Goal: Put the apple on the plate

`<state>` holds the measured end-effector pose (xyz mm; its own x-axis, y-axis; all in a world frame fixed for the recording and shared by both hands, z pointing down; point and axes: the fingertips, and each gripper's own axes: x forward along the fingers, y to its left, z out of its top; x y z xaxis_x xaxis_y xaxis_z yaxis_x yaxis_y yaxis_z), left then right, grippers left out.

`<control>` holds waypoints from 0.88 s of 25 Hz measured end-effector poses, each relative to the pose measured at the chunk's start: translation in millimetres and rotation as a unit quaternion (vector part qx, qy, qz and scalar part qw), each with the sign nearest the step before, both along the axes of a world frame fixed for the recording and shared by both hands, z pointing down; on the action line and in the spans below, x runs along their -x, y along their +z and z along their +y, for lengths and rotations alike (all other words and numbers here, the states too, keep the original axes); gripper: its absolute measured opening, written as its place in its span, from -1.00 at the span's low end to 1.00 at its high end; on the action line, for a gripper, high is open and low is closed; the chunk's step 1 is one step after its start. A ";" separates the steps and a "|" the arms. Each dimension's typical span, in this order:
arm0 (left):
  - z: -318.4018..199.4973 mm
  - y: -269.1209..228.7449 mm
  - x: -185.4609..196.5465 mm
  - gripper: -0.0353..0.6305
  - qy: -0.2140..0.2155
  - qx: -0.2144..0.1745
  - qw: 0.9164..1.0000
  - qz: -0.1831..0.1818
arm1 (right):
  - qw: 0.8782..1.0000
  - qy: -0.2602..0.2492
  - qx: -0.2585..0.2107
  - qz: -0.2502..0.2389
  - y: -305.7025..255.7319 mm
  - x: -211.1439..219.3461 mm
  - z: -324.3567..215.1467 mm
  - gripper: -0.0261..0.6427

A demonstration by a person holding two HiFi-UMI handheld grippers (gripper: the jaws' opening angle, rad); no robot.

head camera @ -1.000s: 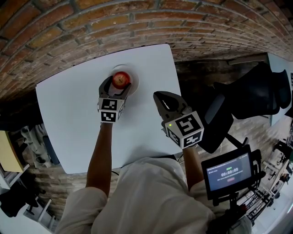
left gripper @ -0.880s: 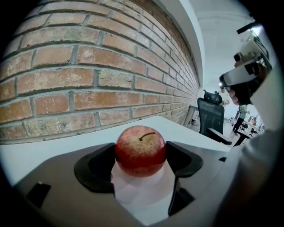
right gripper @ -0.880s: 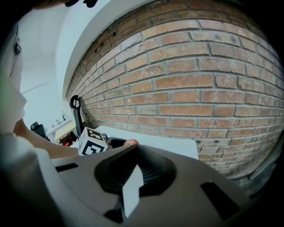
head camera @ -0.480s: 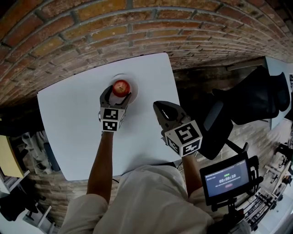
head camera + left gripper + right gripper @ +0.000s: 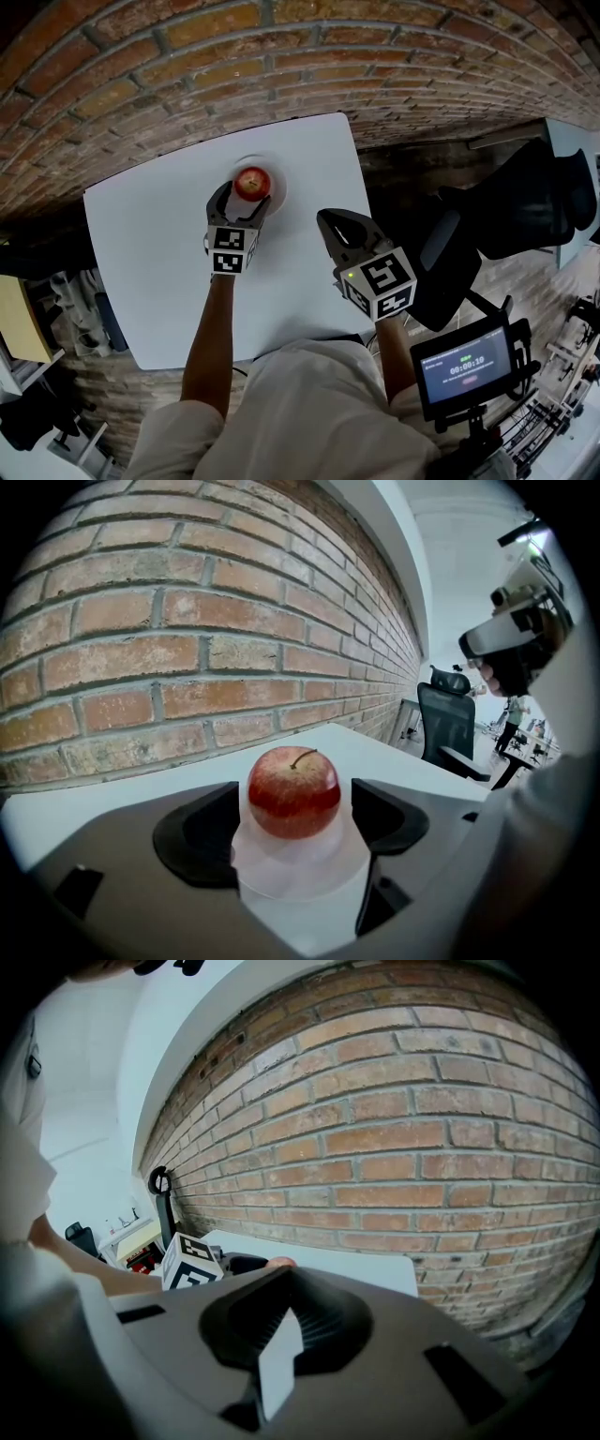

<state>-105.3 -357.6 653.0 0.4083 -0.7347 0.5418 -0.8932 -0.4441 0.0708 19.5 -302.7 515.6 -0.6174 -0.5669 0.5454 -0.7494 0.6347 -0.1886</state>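
spread wide at the left gripper (image 5: 295,810), with the apple (image 5: 293,791) between the tips and seemingly free of both. pressed together and empty at the right gripper (image 5: 279,1290), by the table (image 5: 141,244) edge. already resting on the small white plate (image 5: 291,892), near the brick wall (image 5: 141,649). best to stay wide and draw straight back, level, brushing neither flank. sits upright, stem up, leaning slightly right; round, so no real long axis beyond stem-to-base, vertical.

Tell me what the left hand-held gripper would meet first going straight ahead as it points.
The left hand-held gripper would likely meet the apple on the plate, already between its open jaws.
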 end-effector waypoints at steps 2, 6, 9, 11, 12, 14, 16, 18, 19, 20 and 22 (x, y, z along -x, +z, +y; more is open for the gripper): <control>3.7 -1.3 0.1 0.21 0.001 0.001 1.000 -0.003 | 1.000 -0.001 -0.002 -0.002 -1.7 -0.6 0.5 -0.91; 10.4 -3.3 -0.5 0.21 0.006 0.006 1.000 -0.014 | 1.000 -0.006 -0.007 -0.005 -4.9 3.2 0.9 -0.91; 14.4 -9.5 1.2 0.21 0.011 -0.001 1.000 -0.027 | 1.000 -0.009 -0.011 -0.007 -6.7 7.4 1.0 -0.91; 20.8 -22.5 -0.3 0.21 0.009 -0.010 1.000 -0.028 | 1.000 -0.009 -0.018 -0.008 -16.7 4.9 5.7 -0.91; 23.7 -30.8 -1.6 0.21 0.008 -0.016 0.999 -0.028 | 1.000 -0.008 -0.024 -0.010 -23.0 2.8 8.1 -0.91; 27.1 -46.5 -2.6 0.20 0.004 -0.031 0.999 -0.027 | 0.999 -0.007 -0.034 -0.013 -32.9 -0.6 11.1 -0.91; 29.8 -60.3 0.0 0.11 -0.002 -0.046 0.999 -0.024 | 0.999 -0.006 -0.042 -0.015 -39.2 -2.1 12.9 -0.91; 32.9 -73.6 3.7 0.05 -0.008 -0.058 0.998 -0.013 | 0.999 -0.006 -0.050 -0.017 -45.8 -2.0 14.3 -0.91; 34.5 -80.8 5.2 0.00 -0.011 -0.065 0.998 -0.005 | 0.998 -0.006 -0.054 -0.018 -49.6 -1.9 15.0 -0.91; 35.8 -88.7 6.3 -0.04 -0.012 -0.073 0.997 0.002 | 0.998 -0.006 -0.059 -0.019 -53.9 -1.9 15.8 -0.91; 39.3 -106.4 8.0 -0.11 -0.013 -0.090 0.996 0.013 | 0.997 -0.006 -0.071 -0.021 -63.9 -1.8 18.1 -0.91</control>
<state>-113.3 -318.3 546.6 0.3997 -0.8295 0.3902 -0.9036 -0.4281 0.0155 21.3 -284.7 451.7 -0.6452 -0.6295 0.4330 -0.7351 0.6659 -0.1273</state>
